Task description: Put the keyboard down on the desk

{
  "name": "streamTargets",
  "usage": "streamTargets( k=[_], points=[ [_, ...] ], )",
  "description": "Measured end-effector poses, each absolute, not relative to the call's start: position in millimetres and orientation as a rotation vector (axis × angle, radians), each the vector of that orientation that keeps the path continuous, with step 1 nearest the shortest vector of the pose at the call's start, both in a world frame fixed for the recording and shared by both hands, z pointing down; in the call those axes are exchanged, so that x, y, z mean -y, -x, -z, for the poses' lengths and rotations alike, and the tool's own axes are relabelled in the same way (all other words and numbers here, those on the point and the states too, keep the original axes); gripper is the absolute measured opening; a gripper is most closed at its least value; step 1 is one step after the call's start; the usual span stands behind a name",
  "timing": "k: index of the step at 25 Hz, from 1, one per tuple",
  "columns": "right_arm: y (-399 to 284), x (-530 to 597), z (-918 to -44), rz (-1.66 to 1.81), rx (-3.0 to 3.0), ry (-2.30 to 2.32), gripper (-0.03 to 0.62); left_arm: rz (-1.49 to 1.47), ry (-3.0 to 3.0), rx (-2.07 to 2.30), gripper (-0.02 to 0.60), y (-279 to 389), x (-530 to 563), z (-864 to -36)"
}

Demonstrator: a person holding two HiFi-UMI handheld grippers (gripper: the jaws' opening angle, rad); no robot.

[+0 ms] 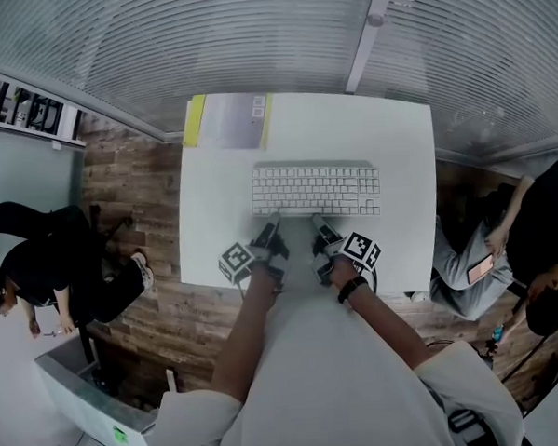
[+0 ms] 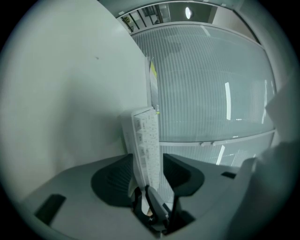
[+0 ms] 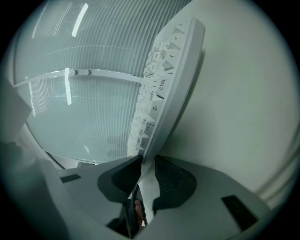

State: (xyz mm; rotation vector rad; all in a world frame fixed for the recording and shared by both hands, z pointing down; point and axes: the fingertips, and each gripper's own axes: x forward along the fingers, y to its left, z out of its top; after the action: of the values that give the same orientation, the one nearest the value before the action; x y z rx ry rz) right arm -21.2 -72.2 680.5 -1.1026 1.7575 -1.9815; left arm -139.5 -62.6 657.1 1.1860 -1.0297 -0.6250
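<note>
A white keyboard [image 1: 315, 189] lies lengthwise across the middle of the white desk [image 1: 400, 136]. My left gripper [image 1: 270, 235] is shut on the keyboard's near edge left of its middle, and my right gripper [image 1: 324, 229] is shut on the same edge further right. In the left gripper view the keyboard [image 2: 146, 136] runs edge-on between the dark pads of my left gripper [image 2: 146, 176], beside the desk [image 2: 70, 93]. In the right gripper view the keyboard [image 3: 164, 93] is clamped in my right gripper [image 3: 146, 176], with a shadowed gap to the desk [image 3: 243, 117]. Whether its far edge touches, I cannot tell.
A grey and yellow folder [image 1: 227, 120] lies at the desk's far left corner. A ribbed glass wall [image 1: 250, 32] stands behind the desk. One person [image 1: 48, 262] is on the wooden floor to the left; another with a phone [image 1: 482, 267] is to the right.
</note>
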Motion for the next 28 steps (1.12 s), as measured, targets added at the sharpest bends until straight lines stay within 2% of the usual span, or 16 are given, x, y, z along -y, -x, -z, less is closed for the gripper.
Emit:
streamTargets(
  k=[18,28],
  points=[
    [25,73,-717,2.144,-1.711,1.241,0.077,0.611,-1.217,0.976,0.192,125,71,-669],
    [11,90,-668,1.858,-2.034,1.344,0.077,0.593,-1.284,0.987,0.193,119,75,-650]
  ],
)
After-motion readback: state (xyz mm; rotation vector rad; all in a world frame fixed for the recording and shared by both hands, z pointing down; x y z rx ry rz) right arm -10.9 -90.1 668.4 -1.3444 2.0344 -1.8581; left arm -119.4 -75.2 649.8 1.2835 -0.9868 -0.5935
